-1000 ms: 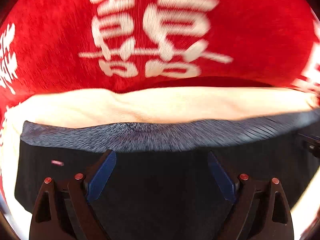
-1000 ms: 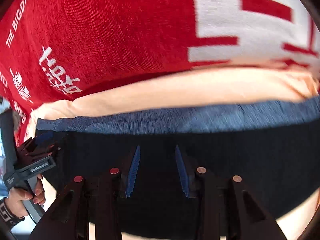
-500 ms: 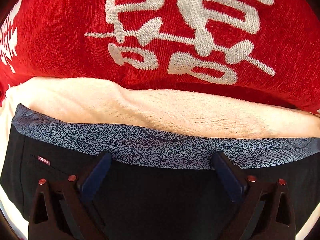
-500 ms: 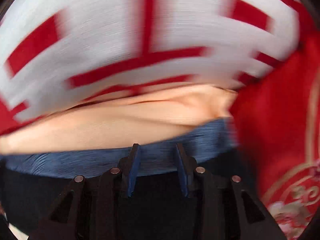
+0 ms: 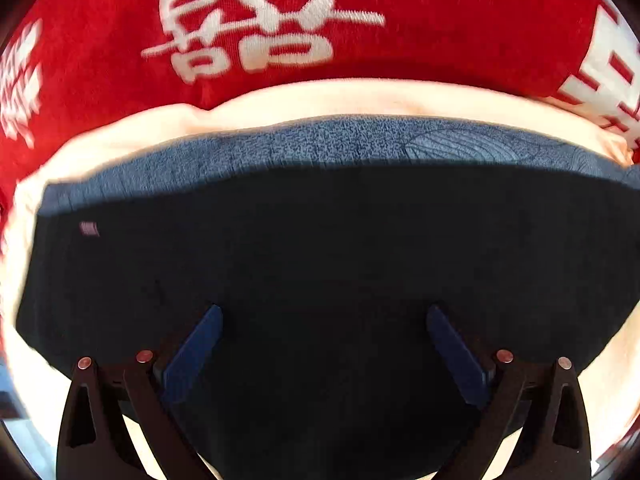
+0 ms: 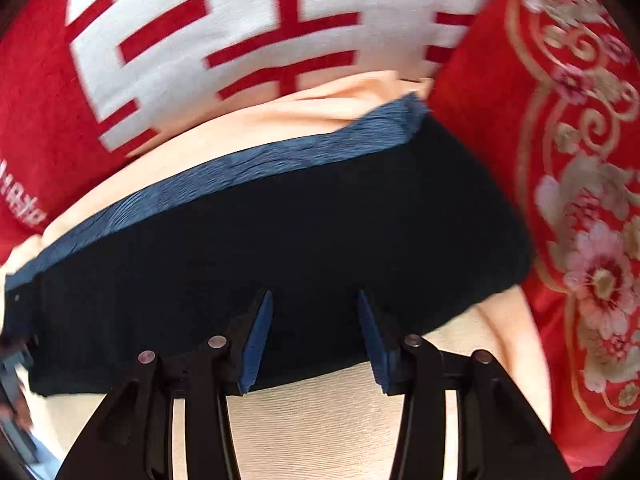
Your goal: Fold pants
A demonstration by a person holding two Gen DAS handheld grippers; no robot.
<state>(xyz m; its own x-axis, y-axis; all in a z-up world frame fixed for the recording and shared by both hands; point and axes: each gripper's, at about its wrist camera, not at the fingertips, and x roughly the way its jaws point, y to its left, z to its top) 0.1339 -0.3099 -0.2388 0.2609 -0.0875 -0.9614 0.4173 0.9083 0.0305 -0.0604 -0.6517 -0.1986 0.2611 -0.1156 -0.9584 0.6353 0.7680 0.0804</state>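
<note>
black pants (image 5: 320, 248) (blue speckled waistband (image 5: 320, 140)), red blanket (image 5: 440, 20), white characters

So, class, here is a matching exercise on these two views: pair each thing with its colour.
Things:
1. pants
2. waistband
3. sheet
4. cushion

Colours:
A. red
B. speckled blue
C. black
D. cream

Pairs: 1-C, 2-B, 3-D, 4-A
</note>
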